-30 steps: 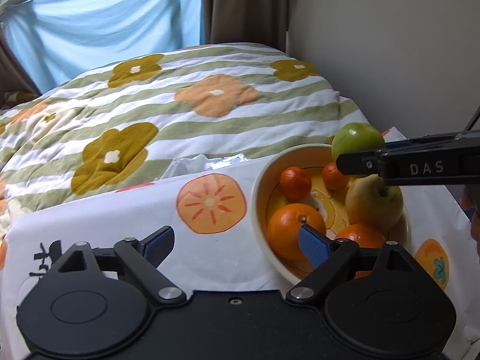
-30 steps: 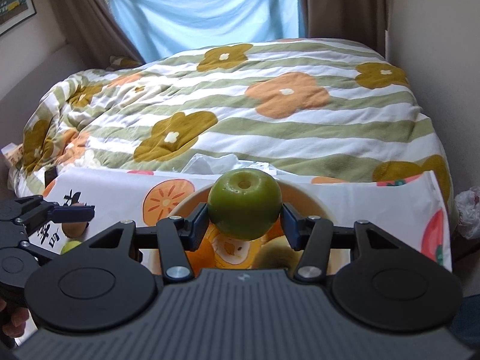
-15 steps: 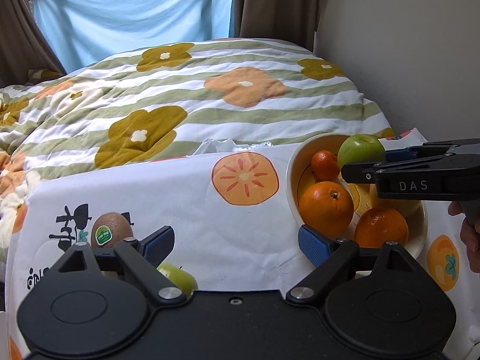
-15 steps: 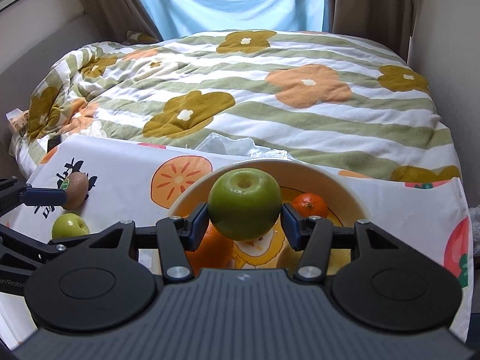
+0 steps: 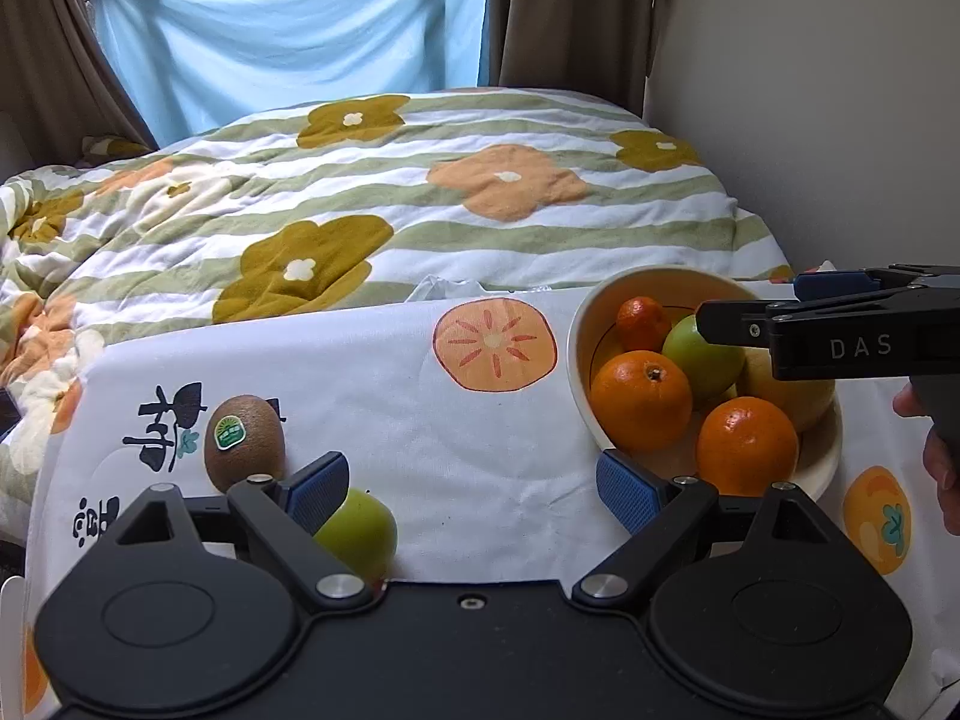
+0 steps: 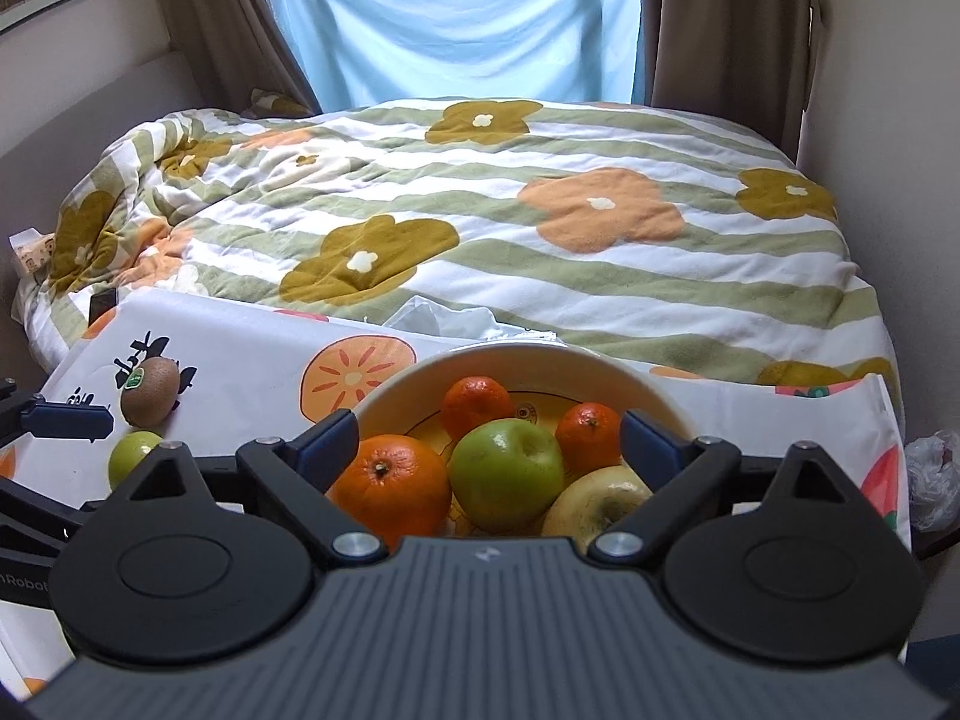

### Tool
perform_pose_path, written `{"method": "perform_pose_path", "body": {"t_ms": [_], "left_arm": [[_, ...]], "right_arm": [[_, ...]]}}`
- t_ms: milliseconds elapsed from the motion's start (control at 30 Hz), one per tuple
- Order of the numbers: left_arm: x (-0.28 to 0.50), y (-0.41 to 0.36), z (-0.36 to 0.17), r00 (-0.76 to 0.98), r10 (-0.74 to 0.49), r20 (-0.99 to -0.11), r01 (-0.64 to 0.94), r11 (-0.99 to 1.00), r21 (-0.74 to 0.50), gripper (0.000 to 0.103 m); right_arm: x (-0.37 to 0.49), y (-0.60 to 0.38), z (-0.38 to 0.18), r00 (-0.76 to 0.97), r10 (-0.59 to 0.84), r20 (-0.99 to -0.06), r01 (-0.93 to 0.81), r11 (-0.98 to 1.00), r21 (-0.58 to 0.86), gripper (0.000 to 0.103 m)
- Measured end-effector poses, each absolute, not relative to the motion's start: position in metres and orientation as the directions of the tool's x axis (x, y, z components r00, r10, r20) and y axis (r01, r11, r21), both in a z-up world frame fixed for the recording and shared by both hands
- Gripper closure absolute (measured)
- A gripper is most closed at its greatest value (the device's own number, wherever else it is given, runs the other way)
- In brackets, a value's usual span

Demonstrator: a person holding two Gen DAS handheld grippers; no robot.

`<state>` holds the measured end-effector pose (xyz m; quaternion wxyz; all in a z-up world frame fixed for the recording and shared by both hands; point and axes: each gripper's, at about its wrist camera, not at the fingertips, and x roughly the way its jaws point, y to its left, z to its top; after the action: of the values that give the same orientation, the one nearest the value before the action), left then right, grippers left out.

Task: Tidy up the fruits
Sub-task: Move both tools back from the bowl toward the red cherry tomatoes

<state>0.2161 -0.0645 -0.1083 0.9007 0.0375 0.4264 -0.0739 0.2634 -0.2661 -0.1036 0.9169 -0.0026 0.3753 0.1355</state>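
Observation:
A cream bowl (image 6: pixel 510 354) (image 5: pixel 585 312) holds a big green apple (image 6: pixel 507 474) (image 5: pixel 702 354), oranges (image 6: pixel 393 489) (image 5: pixel 639 399), small mandarins (image 6: pixel 477 405) and a yellow apple (image 6: pixel 600 501). My right gripper (image 6: pixel 489 438) is open just above the bowl, its jaws wide on either side of the green apple, not touching it. My left gripper (image 5: pixel 474 486) is open and empty over the cloth left of the bowl. A small green apple (image 5: pixel 360 531) (image 6: pixel 132 456) lies by its left finger. A kiwi (image 5: pixel 243 441) (image 6: pixel 150 390) with a sticker lies beside it.
The fruits rest on a white cloth (image 5: pixel 420 420) printed with persimmons, spread at the foot of a bed with a flowered striped quilt (image 6: pixel 510 240). A wall (image 5: pixel 810 120) stands at the right. A crumpled plastic bag (image 6: pixel 933 480) lies at the far right.
My right gripper lowered the big green apple into the bowl and opened, letting it go. My left gripper drew back and leftward, bringing the kiwi and small green apple into view.

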Motion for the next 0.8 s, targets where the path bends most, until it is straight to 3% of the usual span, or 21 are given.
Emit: {"method": "perform_pose_path", "body": {"t_ms": [800], "left_arm": [[0.111, -0.075, -0.048, 0.764, 0.03, -0.645, 0.017, 0.998, 0.067, 0.011]], "right_arm": [[0.179, -0.289, -0.046, 0.711, 0.299, -0.636, -0.317, 0.944, 0.09, 0.0]]}}
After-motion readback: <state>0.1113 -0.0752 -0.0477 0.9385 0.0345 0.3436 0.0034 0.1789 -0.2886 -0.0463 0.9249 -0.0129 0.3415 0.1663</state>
